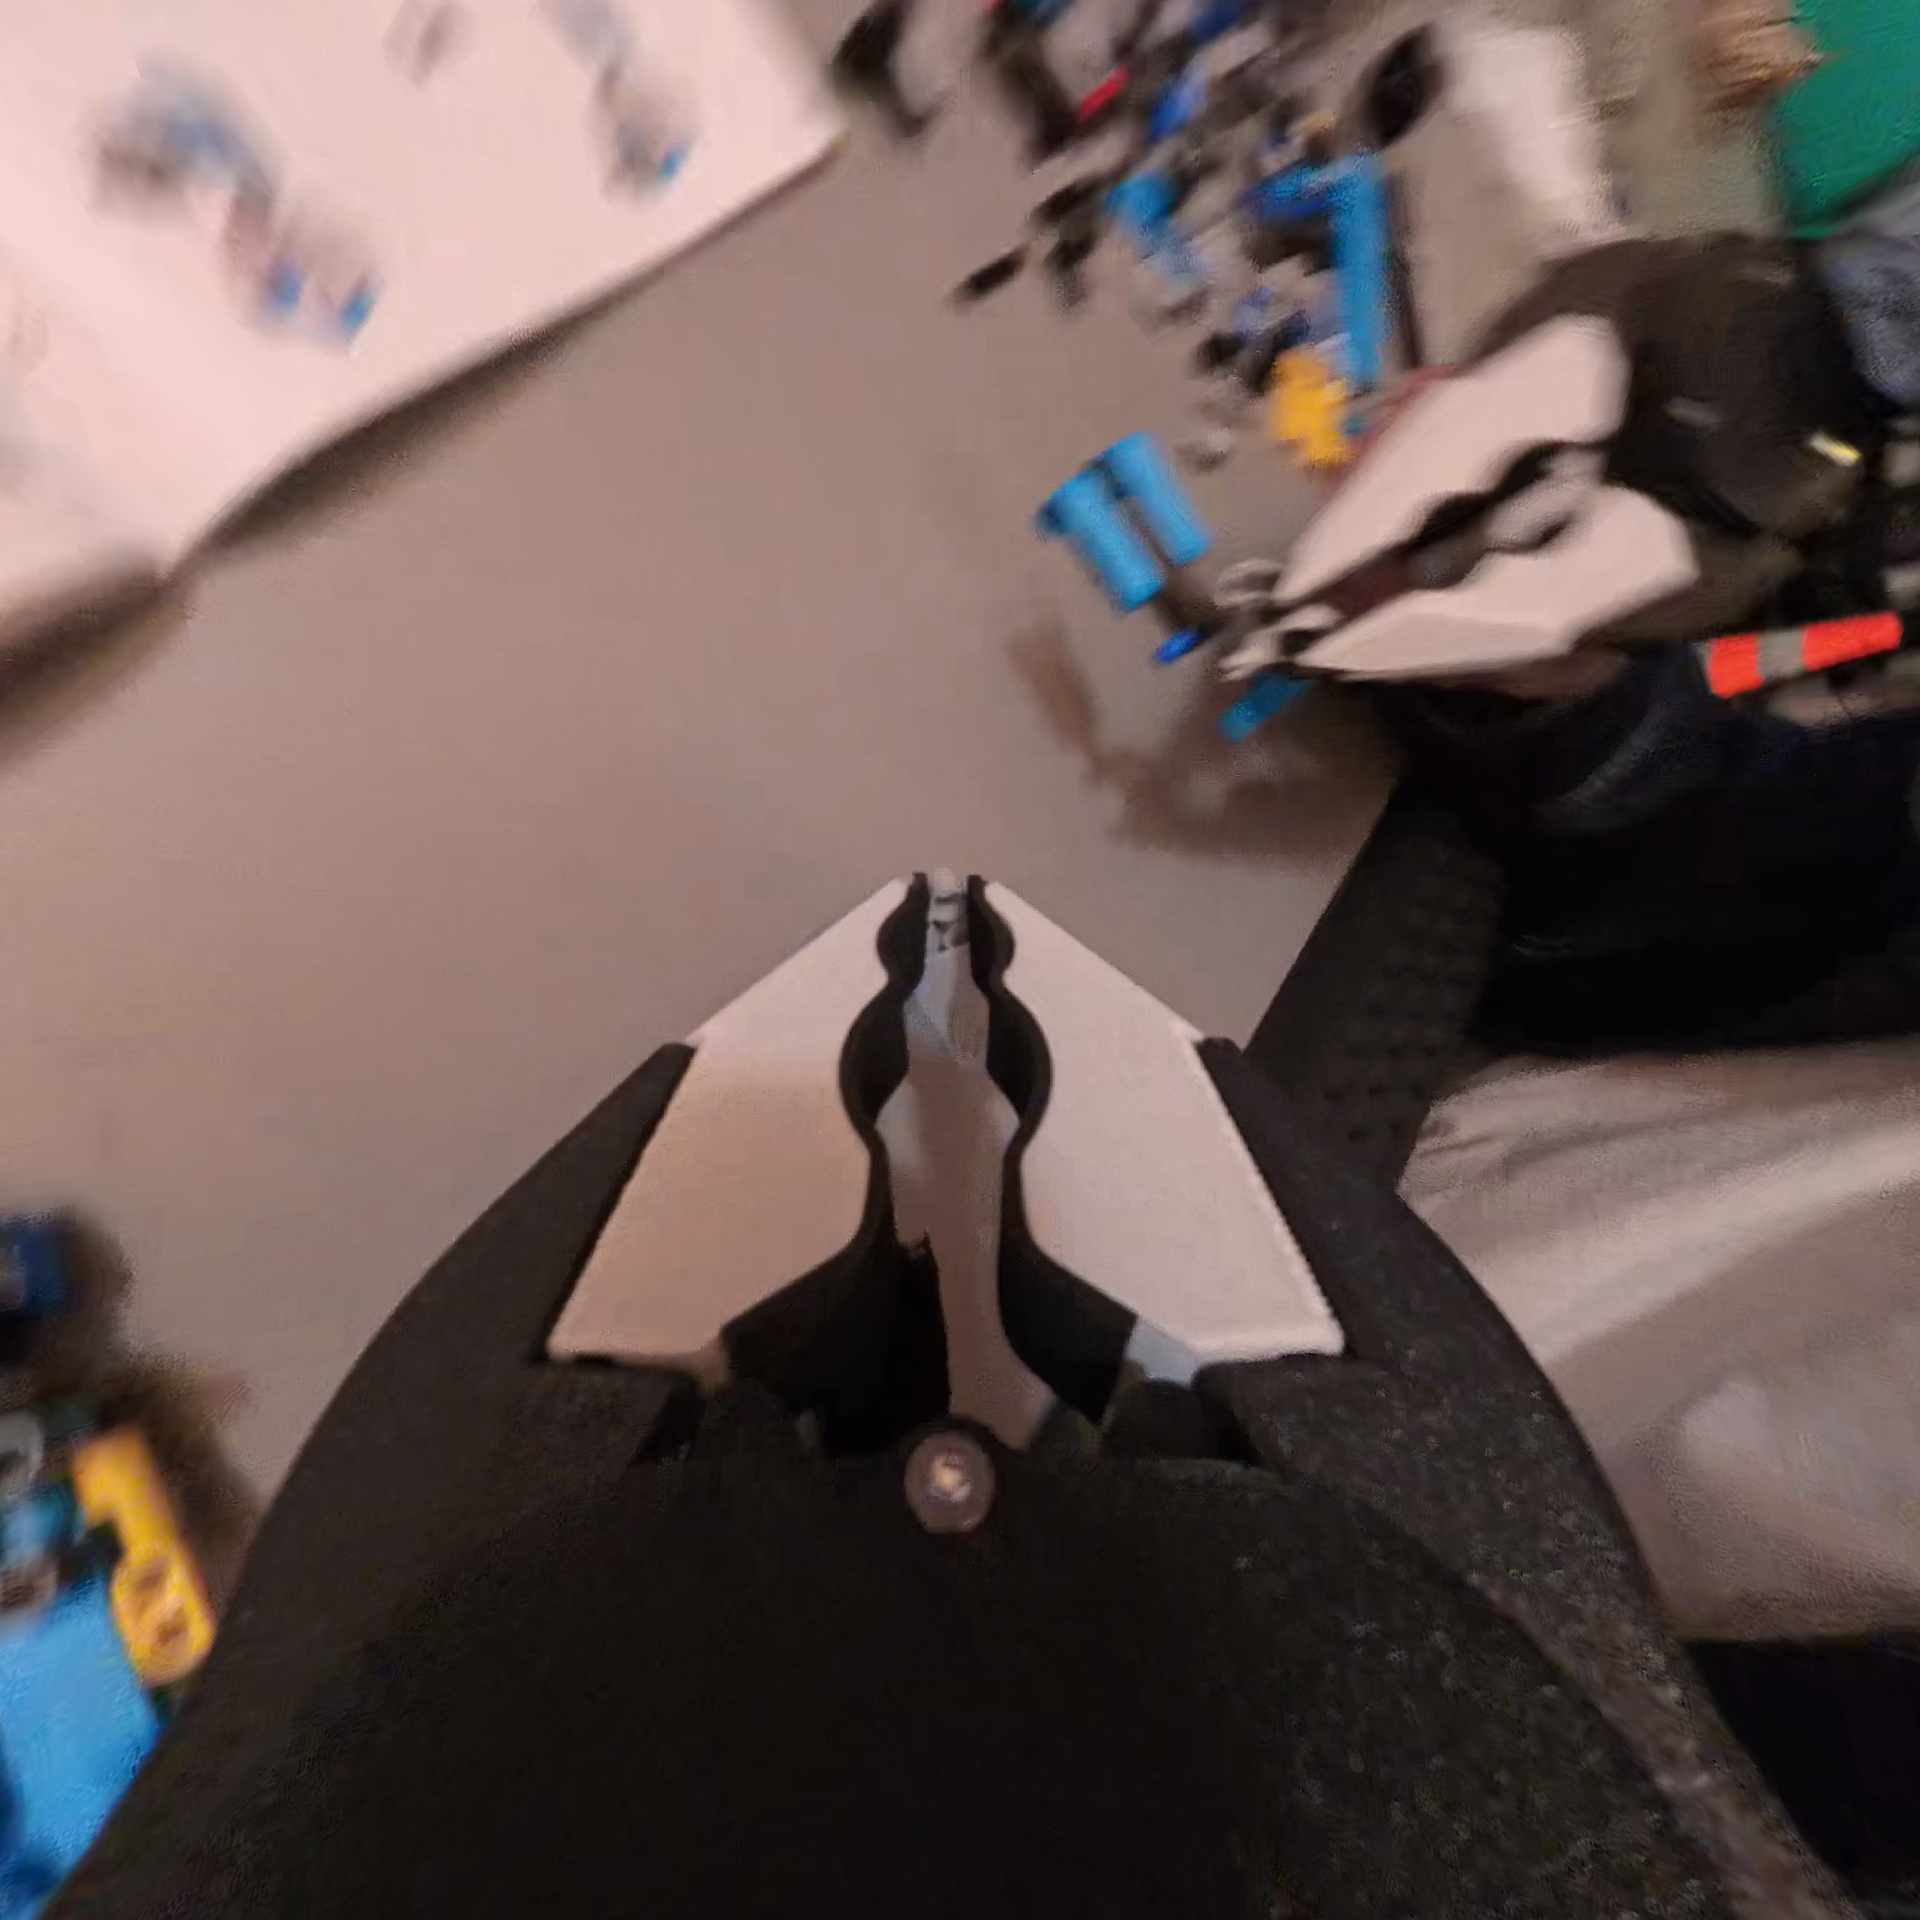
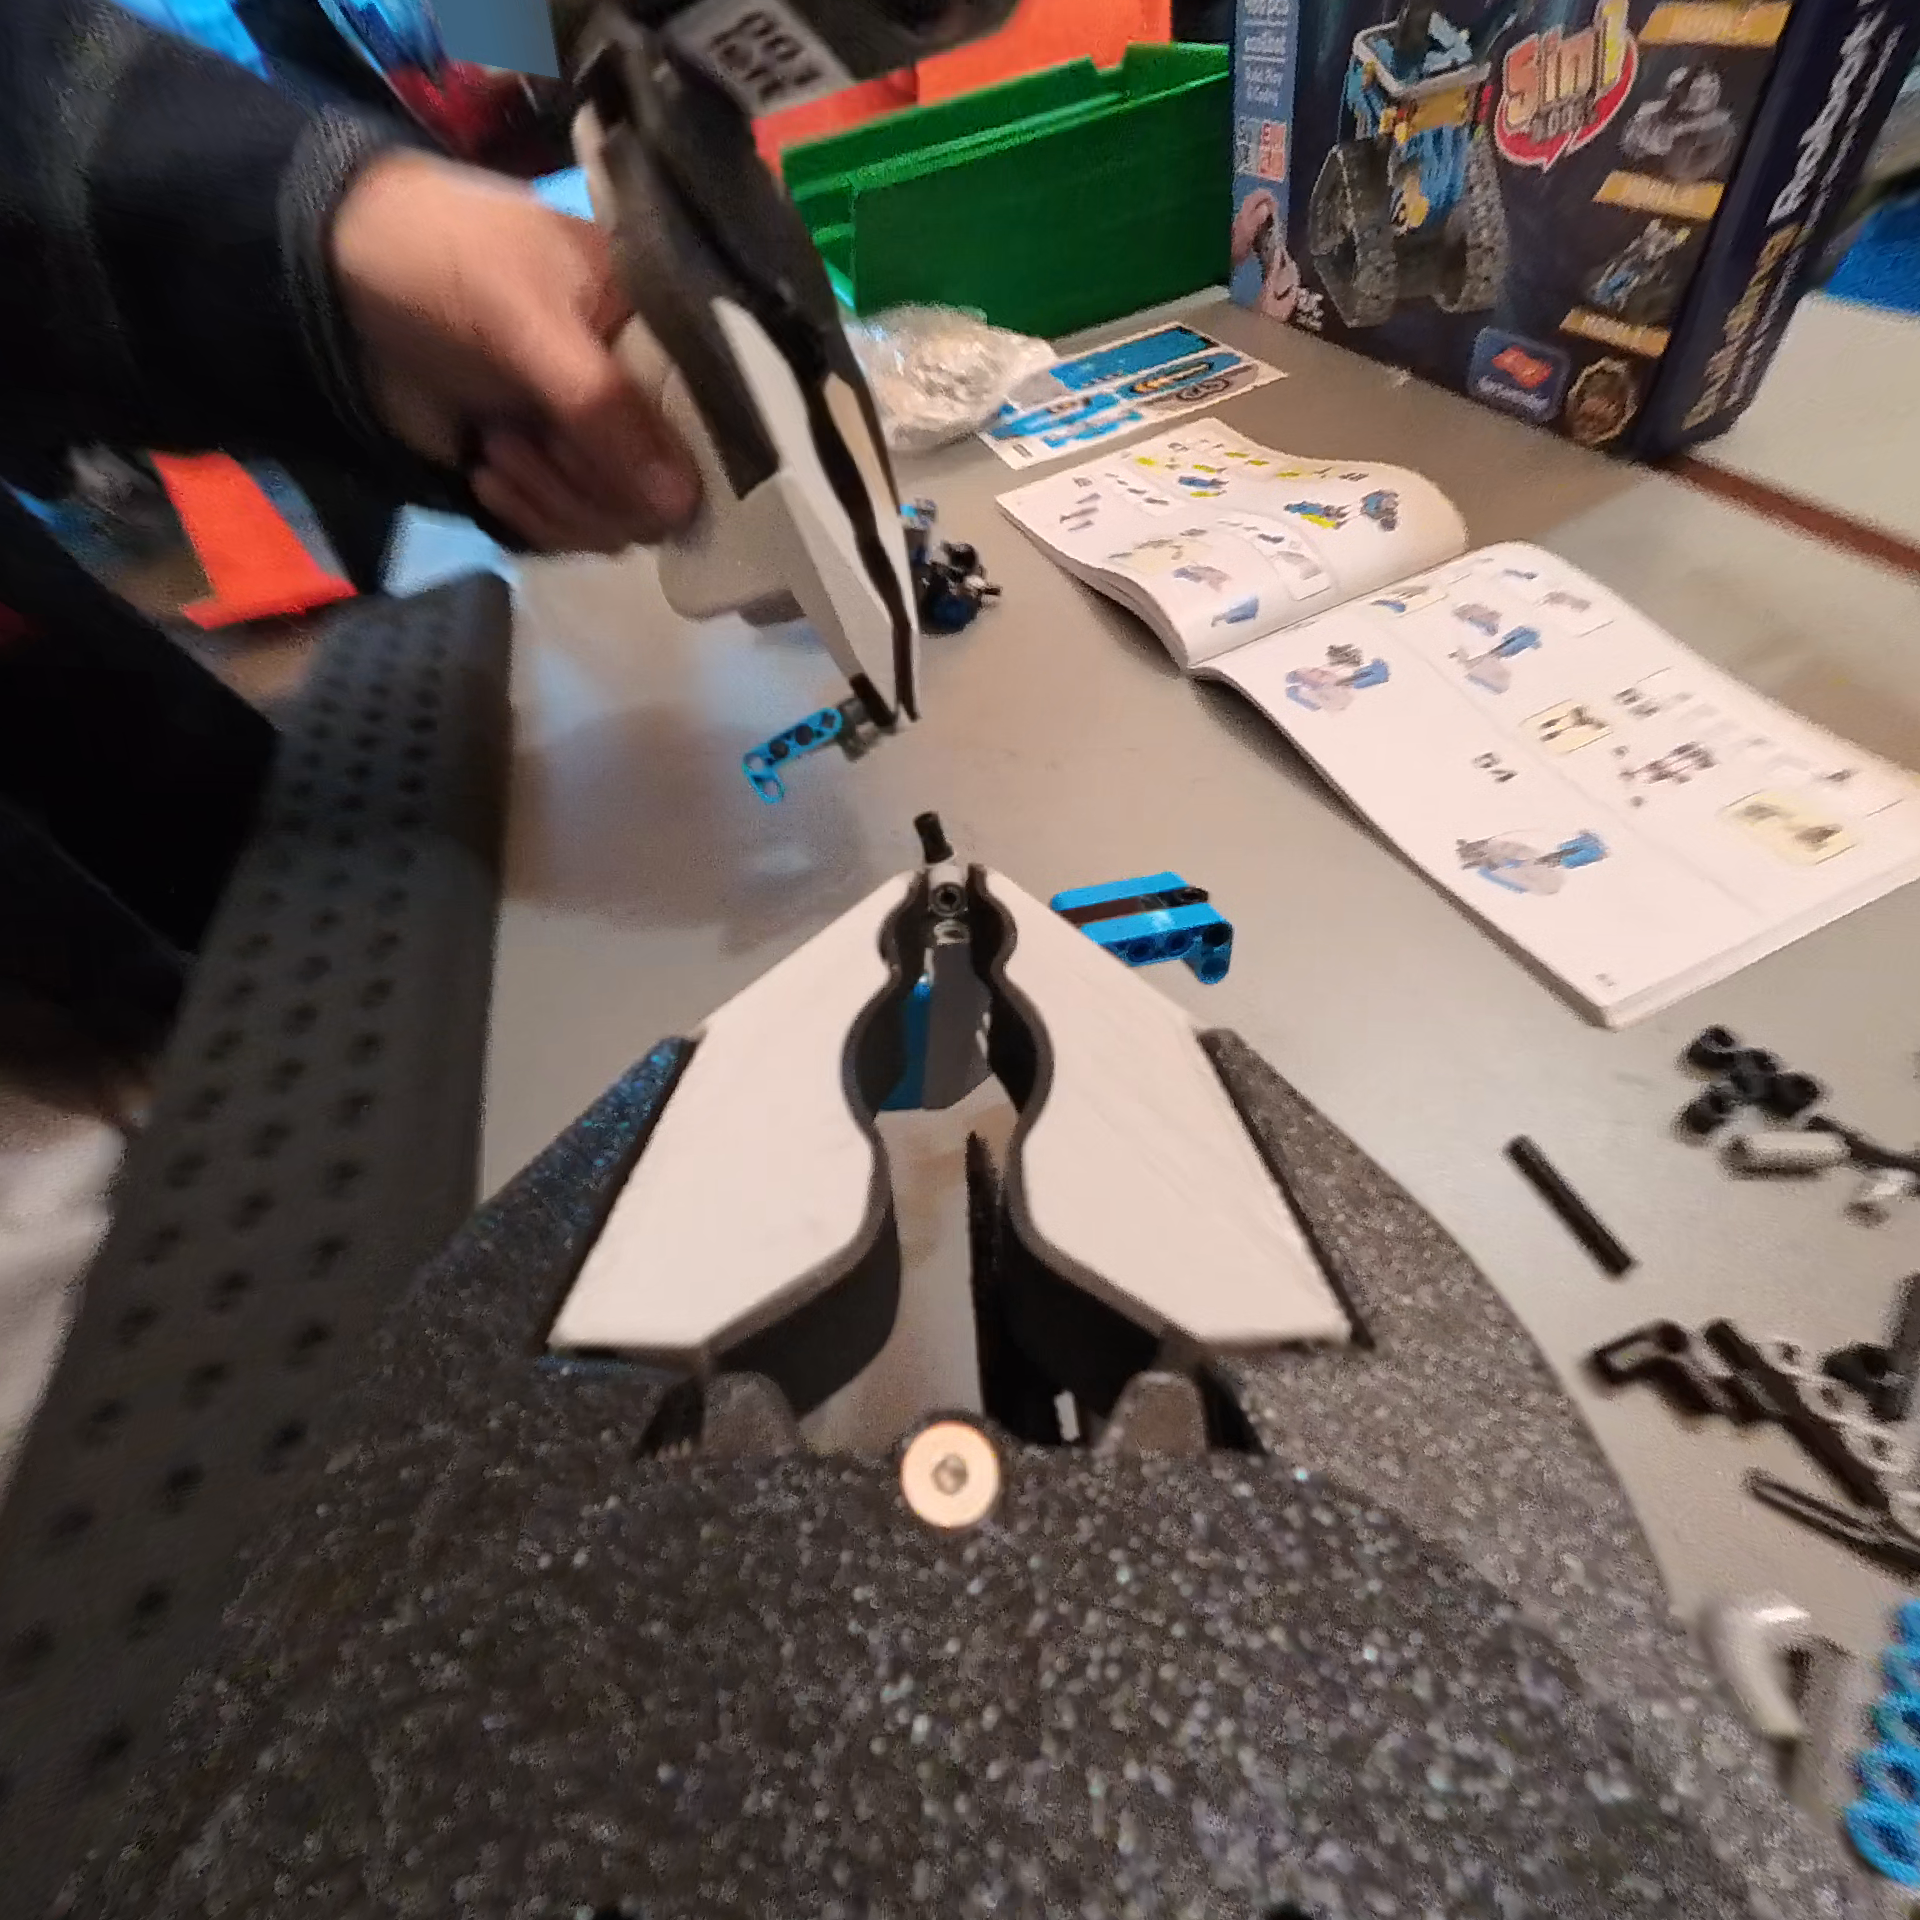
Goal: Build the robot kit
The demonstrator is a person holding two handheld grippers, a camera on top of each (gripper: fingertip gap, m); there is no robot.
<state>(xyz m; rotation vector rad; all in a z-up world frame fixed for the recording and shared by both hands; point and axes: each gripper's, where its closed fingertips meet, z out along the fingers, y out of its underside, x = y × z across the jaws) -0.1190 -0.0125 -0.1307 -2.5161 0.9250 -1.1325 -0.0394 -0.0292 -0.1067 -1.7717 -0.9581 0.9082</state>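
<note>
Above the grey worktop (image 2: 1351,1091), the right gripper (image 2: 948,883) is clamped on a grey-and-blue beam with a black pin (image 2: 932,831) pointing at the left gripper (image 2: 883,717), itself clamped on a slim blue perforated beam (image 2: 795,743) lying crosswise.

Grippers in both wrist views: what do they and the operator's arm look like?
Both match. The left gripper and right gripper each have two flat light-grey tapered fingers with black wavy-edged inner pads, on a black speckled body with a round silver screw. The person's hand emerges from a dark long sleeve.
</note>
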